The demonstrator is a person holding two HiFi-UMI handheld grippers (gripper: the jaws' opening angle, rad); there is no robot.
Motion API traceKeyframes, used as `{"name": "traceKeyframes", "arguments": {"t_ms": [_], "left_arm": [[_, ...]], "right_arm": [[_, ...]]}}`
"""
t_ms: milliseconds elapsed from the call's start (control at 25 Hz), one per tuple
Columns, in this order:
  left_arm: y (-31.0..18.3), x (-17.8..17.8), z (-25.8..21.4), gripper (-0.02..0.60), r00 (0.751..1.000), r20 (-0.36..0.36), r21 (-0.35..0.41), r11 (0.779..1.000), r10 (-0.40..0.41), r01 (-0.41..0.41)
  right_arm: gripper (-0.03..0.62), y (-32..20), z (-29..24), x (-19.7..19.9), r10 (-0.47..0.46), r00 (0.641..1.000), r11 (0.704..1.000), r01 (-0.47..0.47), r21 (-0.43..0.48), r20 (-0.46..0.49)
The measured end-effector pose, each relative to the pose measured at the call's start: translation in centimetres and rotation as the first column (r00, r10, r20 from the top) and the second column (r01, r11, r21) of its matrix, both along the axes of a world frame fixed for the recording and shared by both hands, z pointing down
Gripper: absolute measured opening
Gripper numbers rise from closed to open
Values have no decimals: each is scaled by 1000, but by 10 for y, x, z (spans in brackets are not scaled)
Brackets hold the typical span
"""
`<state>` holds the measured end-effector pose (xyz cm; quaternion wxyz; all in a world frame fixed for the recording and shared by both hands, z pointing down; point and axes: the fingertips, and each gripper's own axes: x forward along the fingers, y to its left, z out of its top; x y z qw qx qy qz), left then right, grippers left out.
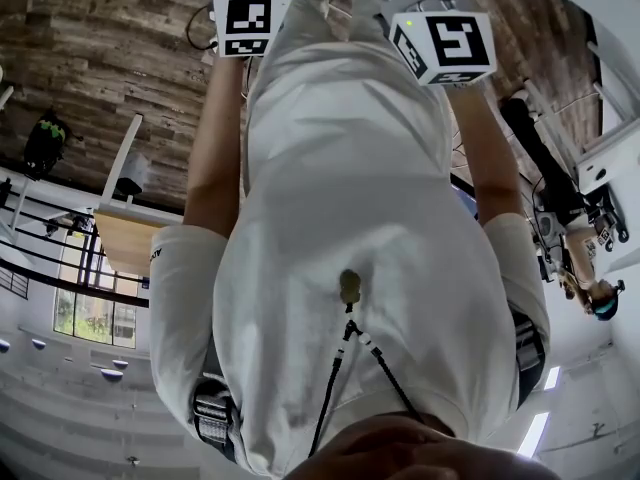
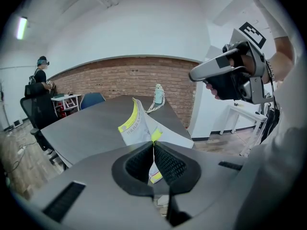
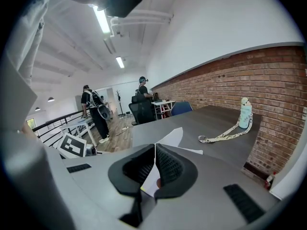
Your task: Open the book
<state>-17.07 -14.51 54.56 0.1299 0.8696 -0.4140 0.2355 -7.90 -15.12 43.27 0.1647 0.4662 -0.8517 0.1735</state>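
A brick wall point(image 3: 268, 75) backs the long grey table point(image 3: 216, 121).

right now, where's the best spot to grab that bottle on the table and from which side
Probably take the bottle round its mid body, coming level from the table side: it stands upright by the brick wall, and its strap trails off sideways.

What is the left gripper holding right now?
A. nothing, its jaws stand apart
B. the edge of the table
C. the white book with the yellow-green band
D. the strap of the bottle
C: in the left gripper view the left gripper has its jaws shut on the book, whose yellow-green band rises just beyond them; the bottle stands far off on the table.
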Motion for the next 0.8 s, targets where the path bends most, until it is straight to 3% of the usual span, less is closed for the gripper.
{"name": "traceKeyframes", "arguments": {"t_ms": [800], "left_arm": [[3,-49,3,26,990,-56,-32,991,-130,128]], "right_arm": [[37,-2,-4,-36,-72,997,997,72,-3,-19]]}}
